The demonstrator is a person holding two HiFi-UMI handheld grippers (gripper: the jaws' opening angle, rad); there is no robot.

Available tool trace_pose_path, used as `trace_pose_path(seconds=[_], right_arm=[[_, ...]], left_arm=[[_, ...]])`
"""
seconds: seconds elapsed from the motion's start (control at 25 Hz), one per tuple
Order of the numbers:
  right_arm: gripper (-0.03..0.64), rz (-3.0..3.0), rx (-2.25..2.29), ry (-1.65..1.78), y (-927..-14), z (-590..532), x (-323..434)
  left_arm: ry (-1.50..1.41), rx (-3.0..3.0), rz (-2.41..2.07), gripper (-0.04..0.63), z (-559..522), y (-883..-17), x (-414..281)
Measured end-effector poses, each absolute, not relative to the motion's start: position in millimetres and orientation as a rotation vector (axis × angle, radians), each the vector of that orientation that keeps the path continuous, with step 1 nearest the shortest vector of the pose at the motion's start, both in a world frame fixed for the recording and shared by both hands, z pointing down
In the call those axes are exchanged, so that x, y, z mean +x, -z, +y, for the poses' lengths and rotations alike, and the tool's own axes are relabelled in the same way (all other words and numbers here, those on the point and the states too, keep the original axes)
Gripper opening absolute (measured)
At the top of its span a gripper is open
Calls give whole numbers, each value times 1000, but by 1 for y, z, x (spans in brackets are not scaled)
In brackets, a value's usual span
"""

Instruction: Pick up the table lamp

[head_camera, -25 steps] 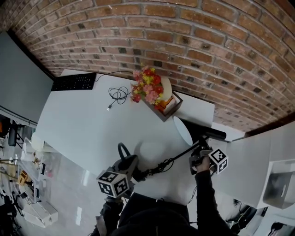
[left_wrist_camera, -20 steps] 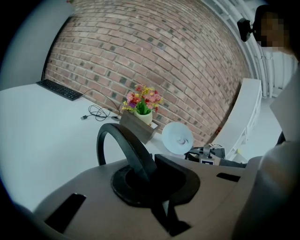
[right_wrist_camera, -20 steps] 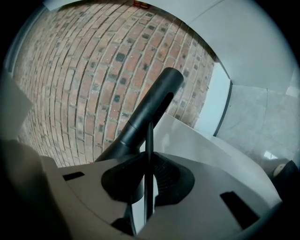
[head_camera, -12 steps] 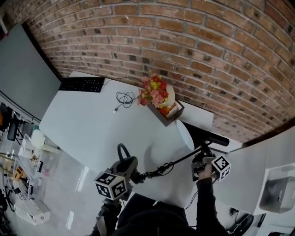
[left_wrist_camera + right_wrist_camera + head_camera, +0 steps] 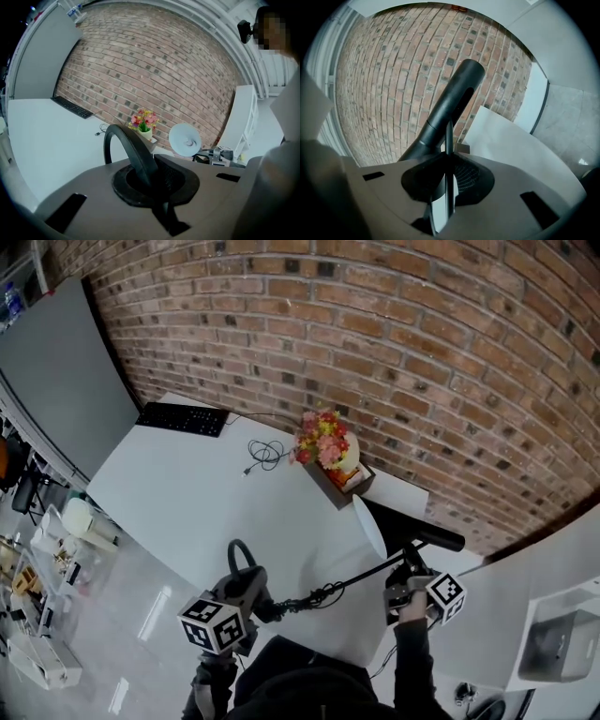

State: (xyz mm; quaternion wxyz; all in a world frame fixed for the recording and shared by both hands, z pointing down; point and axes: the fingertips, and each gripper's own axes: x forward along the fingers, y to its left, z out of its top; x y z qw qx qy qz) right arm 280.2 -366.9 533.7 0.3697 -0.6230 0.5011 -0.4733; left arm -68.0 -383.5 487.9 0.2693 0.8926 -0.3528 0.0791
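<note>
Over the near edge of the table (image 5: pixel 216 493), the lamp (image 5: pixel 372 529) has come up higher than a second ago. The left claw (image 5: pixel 262 604) is clamped tight on its black loop (image 5: pixel 129 145), and the right claw (image 5: pixel 446 180) pinches its thin rod (image 5: pixel 448 140). It looks properly lifted.

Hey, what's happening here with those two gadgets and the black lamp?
A person holds a gripper in each hand, both clamped on a black table lamp. The left gripper is shut on its curved black loop; the right gripper is shut on its thin rod. The lamp hangs across the white table's near edge, seemingly lifted.
</note>
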Motion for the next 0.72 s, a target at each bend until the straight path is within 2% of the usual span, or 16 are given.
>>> trace_pose_path(seconds=[0.72], right_arm=[[48,1430,-1499,1198,-483,-343,241]], left_arm=[[-127,2418,-1058,9,-341,-451,-108]])
